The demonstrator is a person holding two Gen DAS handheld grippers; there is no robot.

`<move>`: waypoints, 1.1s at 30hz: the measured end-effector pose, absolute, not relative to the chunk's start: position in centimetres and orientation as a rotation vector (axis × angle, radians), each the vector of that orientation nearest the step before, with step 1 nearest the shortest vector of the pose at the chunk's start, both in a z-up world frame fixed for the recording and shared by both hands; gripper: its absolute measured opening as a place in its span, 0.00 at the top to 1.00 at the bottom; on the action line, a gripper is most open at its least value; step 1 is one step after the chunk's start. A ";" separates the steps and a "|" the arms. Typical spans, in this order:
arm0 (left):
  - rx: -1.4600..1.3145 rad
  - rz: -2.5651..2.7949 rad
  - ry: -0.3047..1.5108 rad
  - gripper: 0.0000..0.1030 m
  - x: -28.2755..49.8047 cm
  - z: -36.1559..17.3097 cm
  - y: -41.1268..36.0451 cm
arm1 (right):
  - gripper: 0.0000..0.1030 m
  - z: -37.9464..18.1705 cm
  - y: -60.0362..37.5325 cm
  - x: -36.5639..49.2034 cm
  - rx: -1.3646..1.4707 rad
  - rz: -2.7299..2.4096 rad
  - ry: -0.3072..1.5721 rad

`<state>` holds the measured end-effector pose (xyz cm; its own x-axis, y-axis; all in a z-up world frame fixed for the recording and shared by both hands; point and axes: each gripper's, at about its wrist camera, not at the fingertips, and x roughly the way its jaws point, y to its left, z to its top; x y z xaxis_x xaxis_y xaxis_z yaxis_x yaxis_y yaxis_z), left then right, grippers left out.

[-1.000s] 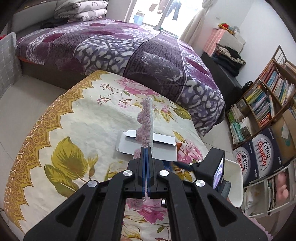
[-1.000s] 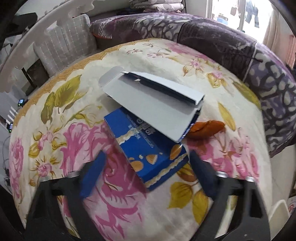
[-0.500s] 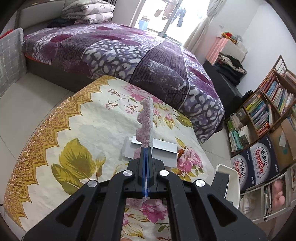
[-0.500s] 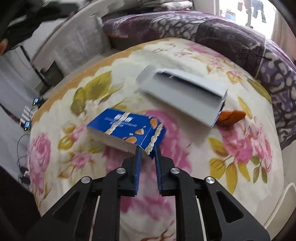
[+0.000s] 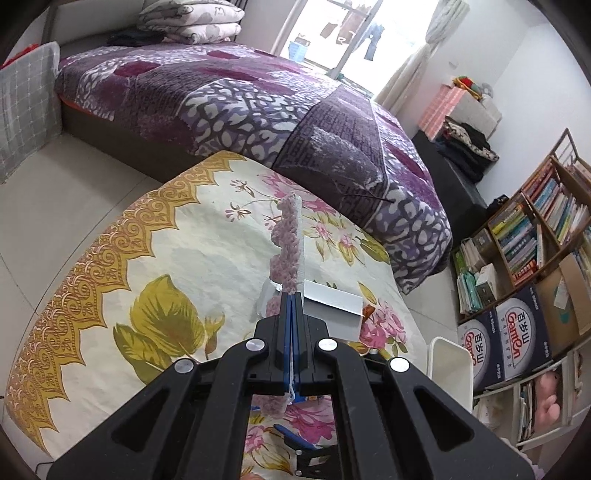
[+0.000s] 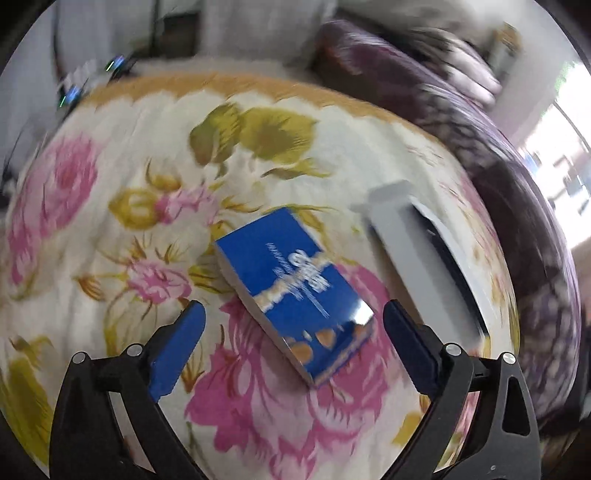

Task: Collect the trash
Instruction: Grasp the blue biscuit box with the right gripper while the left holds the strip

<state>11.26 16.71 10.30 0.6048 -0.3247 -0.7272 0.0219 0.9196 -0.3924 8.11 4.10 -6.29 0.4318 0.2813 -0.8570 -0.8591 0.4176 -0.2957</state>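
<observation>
The right gripper (image 6: pixel 291 343) hangs wide open and empty over the blue box (image 6: pixel 295 291), which lies flat on the floral cloth (image 6: pixel 110 166) near its middle, its near end between the spread fingers. The box's long axis runs diagonally, from far left to near right, so I judge the jaws need a twist to span its width. The left gripper (image 5: pixel 291 314) is clamped on a pink wrapper (image 5: pixel 288 243) held edge-up, so the right is the free one; a grey box (image 6: pixel 413 251) lies just beside, toward the cloth's right edge.

Bright daylight from window (image 5: pixel 332 33), fisheye-bent edges, right view motion-blurred
</observation>
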 end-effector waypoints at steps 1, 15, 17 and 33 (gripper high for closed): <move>-0.372 -0.202 0.903 0.99 11.3 10.3 17.0 | 0.10 -6.5 4.4 8.2 -0.853 0.835 0.821; -0.381 -0.171 0.883 0.99 11.3 10.6 17.9 | 0.99 -4.2 2.8 10.4 -0.381 0.772 0.983; -0.384 -0.180 0.879 0.99 11.1 10.8 17.9 | 0.98 -3.9 2.6 10.3 -0.364 0.743 0.987; -0.378 -0.177 0.892 0.99 11.3 10.4 18.2 | 0.13 -6.7 3.4 11.7 -0.750 0.852 0.930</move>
